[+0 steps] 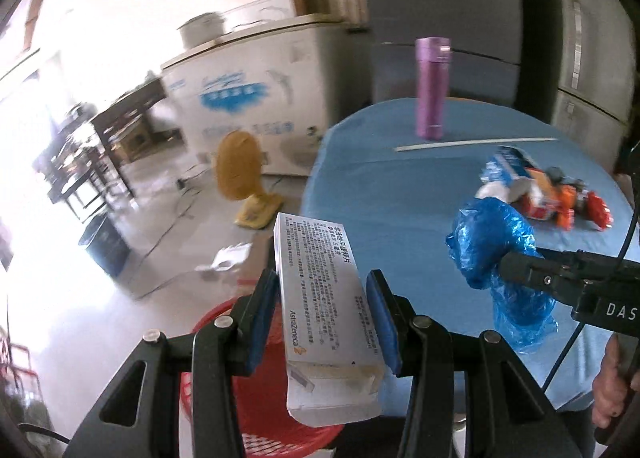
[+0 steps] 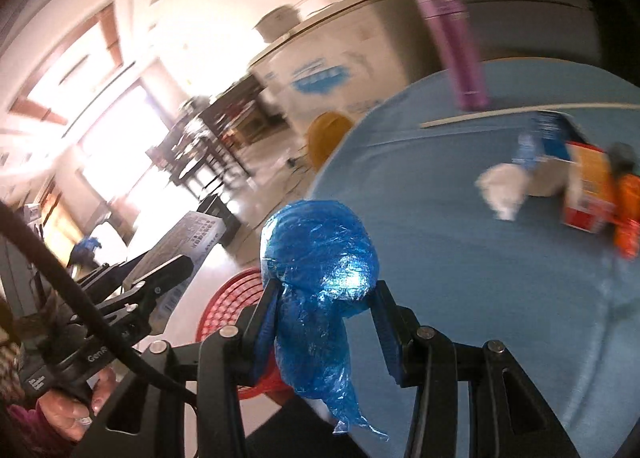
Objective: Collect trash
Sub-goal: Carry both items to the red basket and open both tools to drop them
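Observation:
My left gripper (image 1: 322, 294) is shut on a white medicine carton (image 1: 328, 318) and holds it above a red mesh basket (image 1: 248, 390) beside the table. My right gripper (image 2: 326, 298) is shut on a crumpled blue plastic bag (image 2: 320, 258), held over the table's edge near the red basket (image 2: 228, 306). The bag also shows in the left wrist view (image 1: 496, 242), and the carton in the right wrist view (image 2: 188, 242). More trash lies on the blue table (image 1: 400, 194): crumpled cartons and wrappers (image 1: 544, 190), also in the right wrist view (image 2: 576, 186).
A purple flask (image 1: 432, 88) and a thin white stick (image 1: 476, 144) stand on the table's far side. On the floor are a yellow fan (image 1: 240, 174), a white chest freezer (image 1: 256, 98), a dark bin (image 1: 104, 238) and scrap paper (image 1: 228, 258).

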